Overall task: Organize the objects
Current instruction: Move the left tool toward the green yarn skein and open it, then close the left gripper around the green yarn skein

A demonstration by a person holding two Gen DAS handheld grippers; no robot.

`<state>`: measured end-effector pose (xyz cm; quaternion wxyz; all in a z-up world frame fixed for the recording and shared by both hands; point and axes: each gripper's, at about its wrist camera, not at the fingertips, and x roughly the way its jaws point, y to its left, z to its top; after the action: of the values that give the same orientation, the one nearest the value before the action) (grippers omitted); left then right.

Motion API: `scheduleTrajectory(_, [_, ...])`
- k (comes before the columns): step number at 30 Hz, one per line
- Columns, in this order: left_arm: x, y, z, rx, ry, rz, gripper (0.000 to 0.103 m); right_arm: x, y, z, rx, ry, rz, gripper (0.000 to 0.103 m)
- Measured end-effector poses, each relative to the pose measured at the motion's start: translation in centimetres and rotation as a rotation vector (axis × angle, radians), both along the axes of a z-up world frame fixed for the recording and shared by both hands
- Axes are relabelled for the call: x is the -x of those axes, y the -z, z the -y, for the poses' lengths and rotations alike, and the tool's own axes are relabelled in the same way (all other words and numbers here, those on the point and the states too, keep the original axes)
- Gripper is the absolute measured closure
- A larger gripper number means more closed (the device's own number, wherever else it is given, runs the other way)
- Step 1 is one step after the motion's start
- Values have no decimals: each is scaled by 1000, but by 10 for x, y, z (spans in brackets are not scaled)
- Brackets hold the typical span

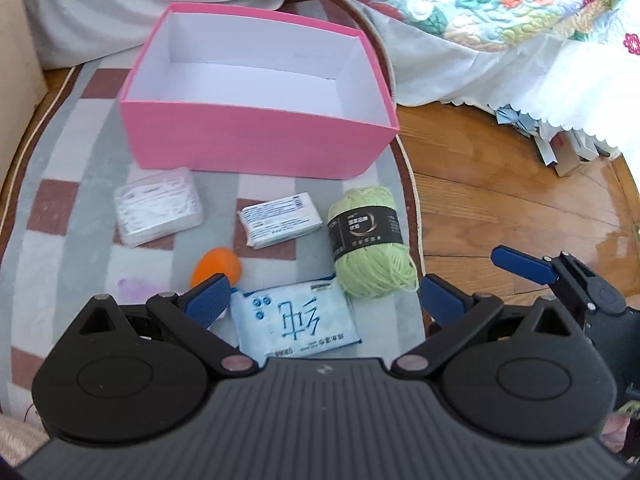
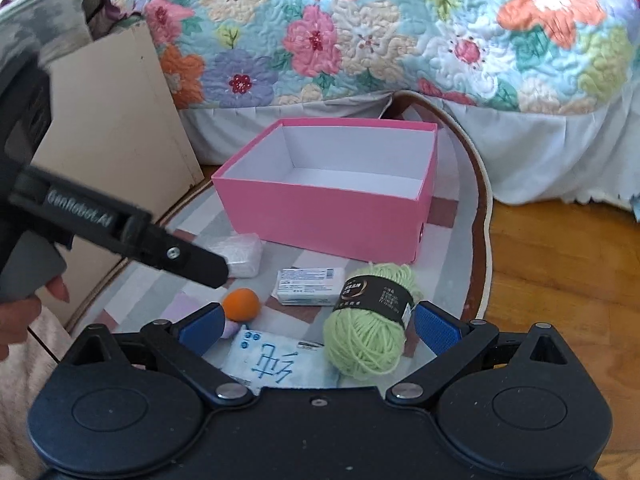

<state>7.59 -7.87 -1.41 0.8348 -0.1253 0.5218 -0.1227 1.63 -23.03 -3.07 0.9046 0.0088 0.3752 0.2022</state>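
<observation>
**Mia:** Pink box (image 1: 256,142) first! It sits at the back of the checked rug (image 1: 60,168), and I can see white walls inside.

**Ben:** What lies in front of it, starting from the left?

**Mia:** A clear packet of white sticks (image 1: 158,210) is just in front of the box's left corner. Next comes a small white packet with blue writing (image 1: 280,219). Then the green yarn ball (image 1: 370,240) with a black band, close to the rug's right edge.

**Ben:** And nearer to us?

**Mia:** An orange ball (image 1: 218,266) sits below the two white packets. A light blue tissue pack (image 1: 294,320) with big blue letters lies to its right, touching the bottom of the yarn.

**Ben:** Where is the left gripper (image 1: 322,300)?

**Mia:** Low over the rug. Its blue fingers (image 1: 208,300) are wide apart, one by the orange ball and one past the yarn, with the tissue pack between them. They hold nothing.

**Ben:** And the right gripper (image 2: 318,326)?

**Mia:** Its fingers are spread wide too, and hold nothing. The yarn sits between them, close to the right finger.

**Ben:** What else?

**Mia:** A flowery quilt (image 2: 400,28) hangs behind the box, and a brown wooden floor (image 1: 520,208) shows on the right.
</observation>
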Motion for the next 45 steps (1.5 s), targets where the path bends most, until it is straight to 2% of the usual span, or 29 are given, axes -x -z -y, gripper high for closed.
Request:
scheduleTrajectory(4, [-11,10,10,-14,1,-6,2,1,3,-7,59,-13,95,3])
scheduleTrajectory(7, [-18,18,14,-11,4,-19,2,-5,7,-12,94,-31,105,3])
scheduleTrajectory(11, [-28,24,17,19,43,0,3,-18,22,-12,98,-26,62,5])
scheduleTrajectory(13, [-34,30,19,49,62,-6,3,-23,30,-11,105,-8,40,10])
scheduleTrajectory(17, [-47,43,27,84,92,-9,5,-33,40,-10,91,25,-3,11])
scheduleTrajectory(26, [-67,75,38,138,137,-47,18,-47,56,-13,84,59,-71,11])
scheduleTrajectory(32, [-70,98,31,234,85,-121,23,-54,66,-11,103,83,-96,11])
scheduleTrajectory(35, [-71,103,31,250,85,-110,23,-58,74,-5,86,81,-143,11])
scheduleTrajectory(37, [-71,108,30,271,83,-111,23,-59,75,-7,113,75,-130,11])
scheduleTrajectory(38, [-71,110,28,284,75,-111,25,-60,76,-8,111,68,-124,11])
scheduleTrajectory(39, [-71,113,26,296,65,-112,33,-61,76,-8,100,59,-126,11])
scheduleTrajectory(40, [-71,116,26,299,61,-119,36,-62,79,-8,87,51,-133,11])
scheduleTrajectory(45, [-70,126,25,318,62,-132,37,-65,87,-10,67,36,-142,15])
